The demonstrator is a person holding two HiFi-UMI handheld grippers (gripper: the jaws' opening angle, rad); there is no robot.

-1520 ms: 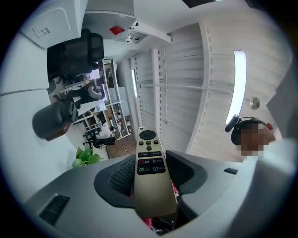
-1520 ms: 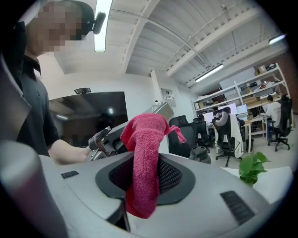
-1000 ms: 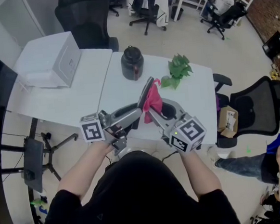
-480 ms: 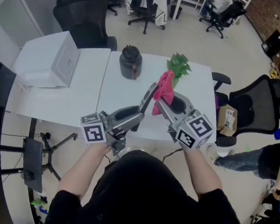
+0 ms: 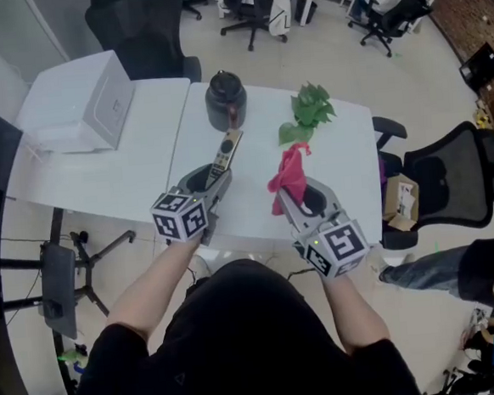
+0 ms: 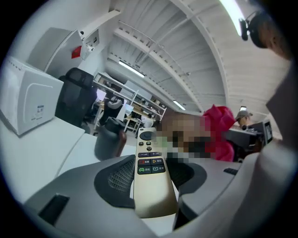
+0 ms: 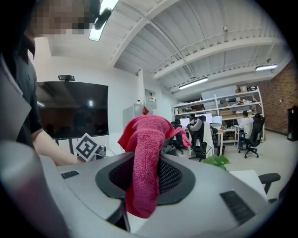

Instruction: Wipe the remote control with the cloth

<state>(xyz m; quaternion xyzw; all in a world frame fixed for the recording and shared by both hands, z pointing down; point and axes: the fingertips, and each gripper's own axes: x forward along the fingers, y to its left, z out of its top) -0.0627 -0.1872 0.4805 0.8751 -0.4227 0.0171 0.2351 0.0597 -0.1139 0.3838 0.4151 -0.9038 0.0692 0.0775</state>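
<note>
The left gripper (image 5: 212, 179) has its jaws set wide and closed on the near end of the remote control (image 5: 226, 150). The remote lies flat between them with its buttons facing up. Its far end sticks out past the jaws over the white tabletop (image 5: 346, 155), pointing at the dark jug (image 5: 225, 102). From where I stand I cannot tell whether the remote touches the tabletop or sits just above it. This gripper is low over the near edge.

The right gripper (image 5: 291, 201) is about half closed, its jaws pinching the pink cloth (image 5: 289, 174). The cloth is bunched up above the jaws, and a fold hangs down below them. It is held over the near edge too, to the right of the remote and well apart from it.

Further out, the jug stands by the far edge, next to the seam with the neighbouring tabletop. A leafy green plant (image 5: 310, 111) lies toward the far right corner. A white box (image 5: 82, 99) sits on the neighbouring tabletop to the left. A black office chair (image 5: 458, 180) stands off the right edge.
</note>
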